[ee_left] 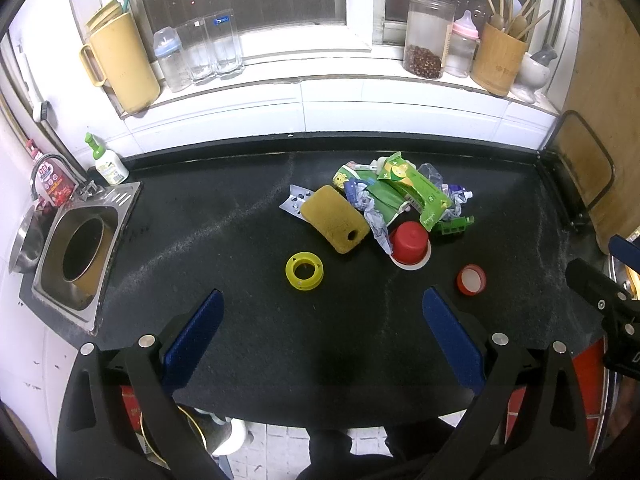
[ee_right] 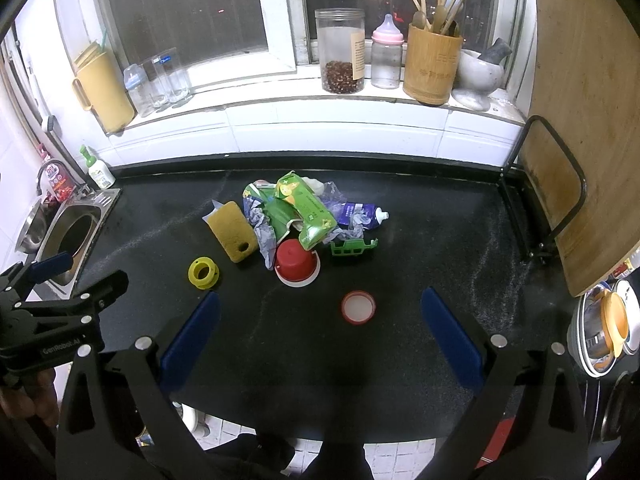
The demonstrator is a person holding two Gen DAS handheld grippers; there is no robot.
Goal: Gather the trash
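A pile of trash lies mid-counter: a yellow sponge point(ee_left: 335, 219) point(ee_right: 235, 232), green cartons point(ee_left: 416, 186) point(ee_right: 306, 206), crumpled paper point(ee_left: 370, 210), an upturned red cup point(ee_left: 410, 242) point(ee_right: 297, 265), a green plastic piece point(ee_left: 454, 226) point(ee_right: 354, 247) and a squeezed tube point(ee_right: 360, 214). A yellow ring point(ee_left: 305, 271) point(ee_right: 204, 273) and a red lid point(ee_left: 472, 279) point(ee_right: 358, 307) lie apart, nearer me. My left gripper point(ee_left: 322, 300) is open and empty, just short of the ring. My right gripper point(ee_right: 320, 304) is open and empty, the red lid lying between its fingers' line ahead.
A steel chute opening point(ee_left: 82, 256) point(ee_right: 72, 242) is set in the counter at left. The windowsill holds a yellow jug point(ee_left: 120, 64), glasses, jars and a bamboo utensil holder point(ee_right: 432, 64). A wooden board point(ee_right: 580, 120) leans in a rack at right. Bowls point(ee_right: 604, 328) stand at far right.
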